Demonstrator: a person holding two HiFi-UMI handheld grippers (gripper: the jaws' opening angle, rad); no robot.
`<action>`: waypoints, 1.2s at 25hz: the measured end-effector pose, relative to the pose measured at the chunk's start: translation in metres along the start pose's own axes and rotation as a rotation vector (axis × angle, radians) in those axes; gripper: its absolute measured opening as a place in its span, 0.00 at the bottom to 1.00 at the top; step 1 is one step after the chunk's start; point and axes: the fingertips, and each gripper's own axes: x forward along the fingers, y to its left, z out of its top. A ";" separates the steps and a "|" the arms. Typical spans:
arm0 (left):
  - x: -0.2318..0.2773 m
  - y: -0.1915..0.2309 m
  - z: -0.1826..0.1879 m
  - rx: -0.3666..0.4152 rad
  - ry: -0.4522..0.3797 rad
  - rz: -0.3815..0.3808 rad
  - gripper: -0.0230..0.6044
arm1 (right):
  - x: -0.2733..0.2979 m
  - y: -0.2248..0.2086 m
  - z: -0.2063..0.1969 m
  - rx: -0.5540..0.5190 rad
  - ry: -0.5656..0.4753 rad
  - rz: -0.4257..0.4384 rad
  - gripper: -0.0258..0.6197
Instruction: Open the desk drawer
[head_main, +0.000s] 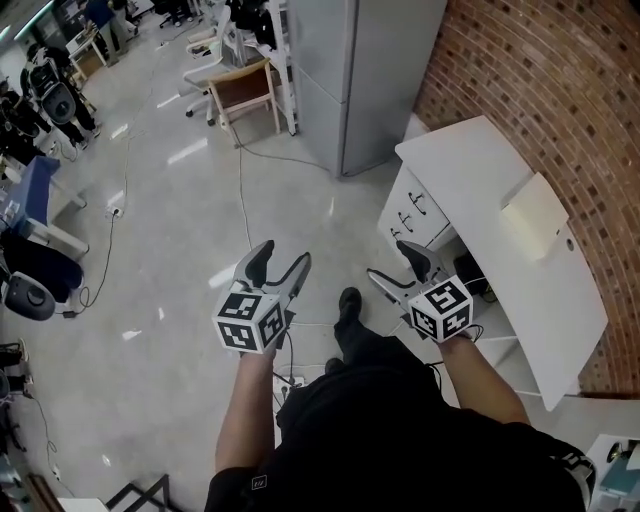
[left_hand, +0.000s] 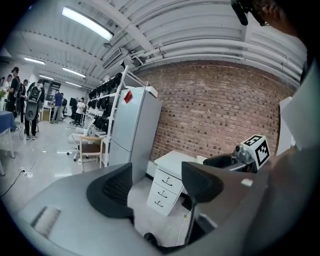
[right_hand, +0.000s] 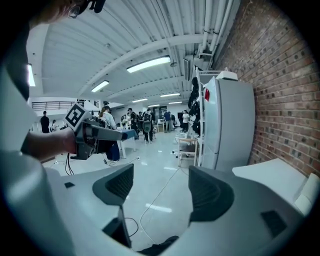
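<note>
The white table (head_main: 480, 180) stands along the brick wall (head_main: 560, 80). The drawers (head_main: 412, 212) sit under the table's end on the open-floor side: three fronts stacked one above another, each with a small dark handle, all flush shut. The person stands on the floor (head_main: 170, 250) just off that end of the table, both arms held out in front.

The left claw (head_main: 283, 256) hangs in the air well clear of the table, its jaws spread wide and released, with nothing between them (its own view looks through the gap to the drawers beyond). The right claw (head_main: 393, 265) is the nearer to the table, out in front of the drawers and touching neither. Its jaws are parted too, and only bare floor shows between them.

A pale box (head_main: 535, 215) lies on the table top towards the wall. Beyond the table's far end stands a tall grey cabinet (head_main: 370, 70), and past that, further from the table, a wooden chair (head_main: 245, 95). A thin cable (head_main: 243, 195) trails over the floor from the cabinet side, well out from the table.
</note>
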 end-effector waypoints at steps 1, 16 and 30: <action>0.002 0.004 0.001 -0.001 0.003 0.005 0.54 | 0.006 -0.003 0.001 0.004 -0.004 0.006 0.54; 0.132 0.072 0.043 0.008 0.123 -0.053 0.54 | 0.126 -0.112 0.012 0.101 -0.033 0.051 0.54; 0.288 0.091 0.060 0.048 0.272 -0.288 0.53 | 0.183 -0.212 0.010 0.186 0.043 -0.083 0.54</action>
